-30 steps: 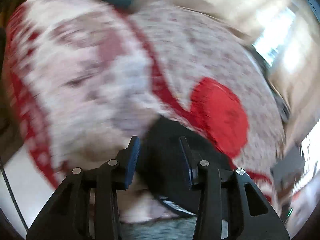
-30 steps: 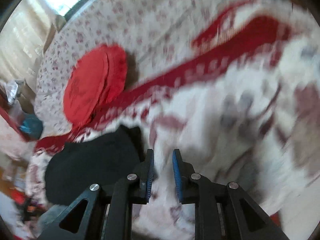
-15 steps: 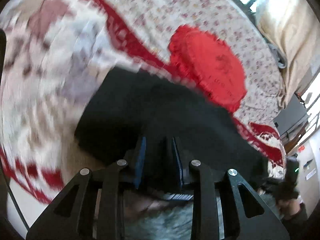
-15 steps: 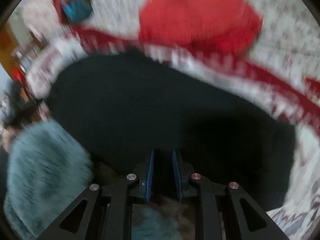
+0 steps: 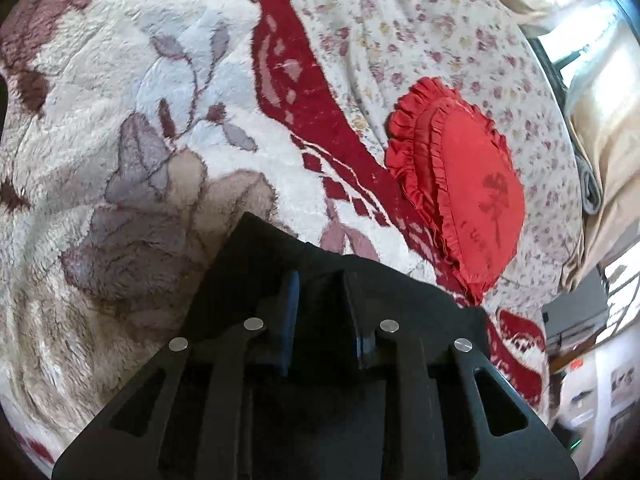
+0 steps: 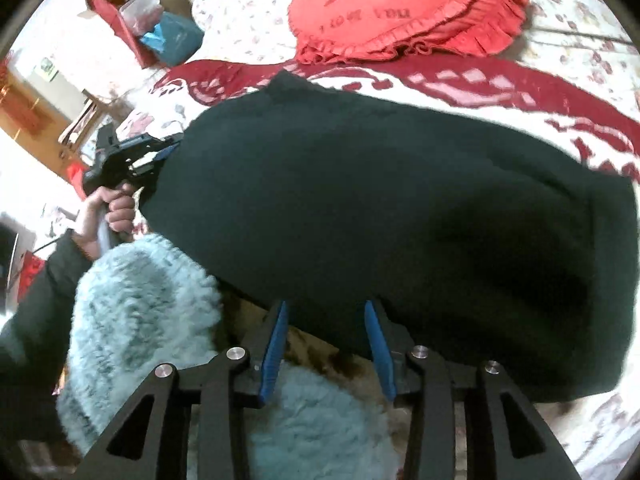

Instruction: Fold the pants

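The black pants [image 6: 380, 200] lie spread in a broad folded slab across the fluffy blanket [image 5: 140, 120]. In the left wrist view my left gripper [image 5: 319, 280] is shut on a fold at the edge of the pants [image 5: 260, 264]. The right wrist view shows that same left gripper [image 6: 160, 152], held by a hand [image 6: 116, 208], at the far left end of the cloth. My right gripper [image 6: 325, 306] sits at the near edge of the pants, and its jaws are opening. The cloth's edge lies across the gap, and the blue pads [image 6: 276, 340] stand apart from it.
A red ruffled heart cushion [image 5: 468, 184] [image 6: 400, 4] rests on the floral sheet [image 5: 400, 20] just beyond the pants. A teal fluffy sleeve [image 6: 140, 312] fills the near left of the right wrist view. Bags [image 6: 172, 36] and furniture stand past the bed's edge.
Both grippers have come down to the pants. The left jaws narrowed onto the cloth. The right gripper swung round to the near edge, and its jaws have spread apart.
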`<state>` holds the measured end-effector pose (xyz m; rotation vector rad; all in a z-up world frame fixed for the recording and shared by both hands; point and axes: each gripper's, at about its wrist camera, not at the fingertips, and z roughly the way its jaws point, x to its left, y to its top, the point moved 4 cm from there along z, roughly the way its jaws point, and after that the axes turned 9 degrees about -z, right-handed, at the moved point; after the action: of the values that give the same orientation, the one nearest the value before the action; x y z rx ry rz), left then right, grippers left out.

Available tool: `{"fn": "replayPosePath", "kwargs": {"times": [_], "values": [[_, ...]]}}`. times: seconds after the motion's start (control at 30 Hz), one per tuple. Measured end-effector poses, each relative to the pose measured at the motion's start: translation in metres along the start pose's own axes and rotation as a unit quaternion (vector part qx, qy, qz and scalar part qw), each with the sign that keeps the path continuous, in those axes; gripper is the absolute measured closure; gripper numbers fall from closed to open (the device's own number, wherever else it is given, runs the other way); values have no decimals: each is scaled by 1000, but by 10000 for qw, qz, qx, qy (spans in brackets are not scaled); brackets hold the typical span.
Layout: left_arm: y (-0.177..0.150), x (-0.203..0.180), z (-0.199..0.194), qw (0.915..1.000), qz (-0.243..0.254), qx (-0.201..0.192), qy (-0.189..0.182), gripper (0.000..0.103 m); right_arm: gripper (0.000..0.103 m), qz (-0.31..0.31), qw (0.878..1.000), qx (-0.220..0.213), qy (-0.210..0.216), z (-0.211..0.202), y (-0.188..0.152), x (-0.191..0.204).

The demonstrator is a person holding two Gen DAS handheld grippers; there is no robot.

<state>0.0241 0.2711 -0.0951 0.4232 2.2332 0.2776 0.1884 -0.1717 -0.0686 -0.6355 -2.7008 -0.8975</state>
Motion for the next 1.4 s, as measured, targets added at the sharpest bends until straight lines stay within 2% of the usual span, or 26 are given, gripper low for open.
{"fn": "replayPosePath", "kwargs": {"times": [0.1,0.17,0.3,0.33,0.4,0.47,0.53,0.57,0.6,0.63,0.67,0.7,0.73,0.77,0.87,0.9,1.0,1.03,1.07,1.1,1.13,1.2,1.27,1.3,1.33,1.4], "values": [[0,2,2,9999,-11,-81,-63,82,65,16,9977,-678,-42,-19,45,1],[0,1,3,9998,20,-173,-28,82,65,242,9955,-907,91,-6,84,3],[-6,1,3,9996,135,-266,-26,83,65,80,9952,-575,782,61,141,40],[-6,2,4,9995,161,-281,-63,84,65,-52,9923,-434,1162,85,155,59],[-7,5,4,9992,214,-317,-121,84,65,-134,9858,-233,1656,117,171,79],[-8,7,4,9988,256,-382,-136,85,65,-315,9808,6,1927,143,178,84],[-8,8,4,9984,292,-469,-98,89,65,-226,9857,164,1663,159,181,64],[-9,10,4,9982,302,-509,-88,89,75,-9,9867,154,1620,161,182,46],[-10,10,4,9980,295,-543,-107,90,91,392,9865,56,1586,159,185,19],[-10,11,4,9979,280,-566,-128,90,95,985,9848,-175,1421,151,186,-18],[-10,11,5,9978,277,-588,-140,90,103,1484,9788,-419,1346,142,184,-45],[-10,11,5,9977,277,-607,-148,90,99,2003,9733,-615,937,132,180,-75],[-10,11,5,9976,266,-620,-159,90,101,2437,9643,-795,658,119,171,-101],[-10,11,5,9976,252,-624,-173,90,101,2659,9572,-941,644,108,165,-112],[-10,12,5,9974,238,-637,-226,90,95,2632,9527,-1368,656,79,159,-108],[-10,12,5,9974,235,-640,-234,90,95,2510,9524,-1499,868,73,160,-92],[-10,12,5,9974,232,-642,-231,90,95,2064,9555,-1441,1541,79,166,-37],[-10,12,5,9974,238,-642,-228,90,95,1781,9593,-1197,1834,89,165,-8],[-10,12,6,9975,234,-636,-223,90,95,1432,9645,-770,2080,104,162,25],[-10,12,5,9974,233,-641,-225,90,95,1202,9677,-461,2168,114,156,44],[-10,12,5,9974,239,-637,-219,90,95,768,9719,32,2225,128,145,72],[-11,12,5,9974,245,-642,-215,90,95,319,9749,540,2136,139,127,87],[-11,12,5,9974,237,-643,-222,90,95,439,9787,729,1870,137,114,68],[-11,12,5,9974,239,-646,-220,90,95,785,9765,719,1872,129,106,41],[-11,11,5,9973,247,-650,-217,90,96,1038,9742,612,1906,118,98,18],[-11,12,5,9974,235,-643,-219,90,97,1389,9785,221,1510,83,83,-39]]}}
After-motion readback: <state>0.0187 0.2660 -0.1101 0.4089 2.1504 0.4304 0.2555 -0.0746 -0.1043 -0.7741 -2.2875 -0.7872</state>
